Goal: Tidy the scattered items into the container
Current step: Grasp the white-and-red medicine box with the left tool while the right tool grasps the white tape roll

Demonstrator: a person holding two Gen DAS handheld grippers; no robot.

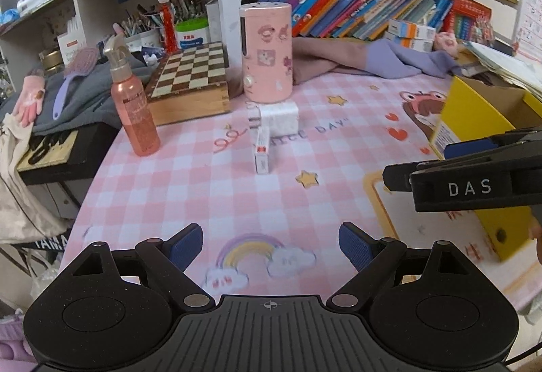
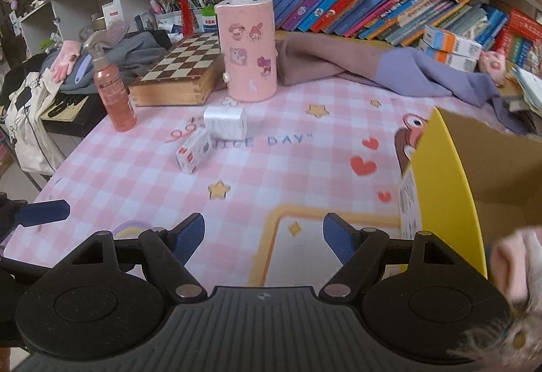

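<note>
Currently both tools stand with jaws apart and nothing between them: the left tool and the right tool hover over the pink checked tabletop, short of the items.

Items to tidy lie at mid-tabletop. The small red-and-white box lies flat, just in front of the white wrapped pack, and the two appear to touch. Behind them stands the pink cylinder, upright, with the pink spray bottle upright at the left. The yellow cardboard container sits at the right edge, open side up.

Probable faults from here:
- Closing on the small box at an angle may drag the white pack with it, since they lie against each other.
- A low sweep toward either item may tip the spray bottle or the cylinder; both are tall and narrow-based.
- The two tools are close side by side; reaching for the same item may make them collide.
- A release over the near wall of the container may drop the item outside.
</note>
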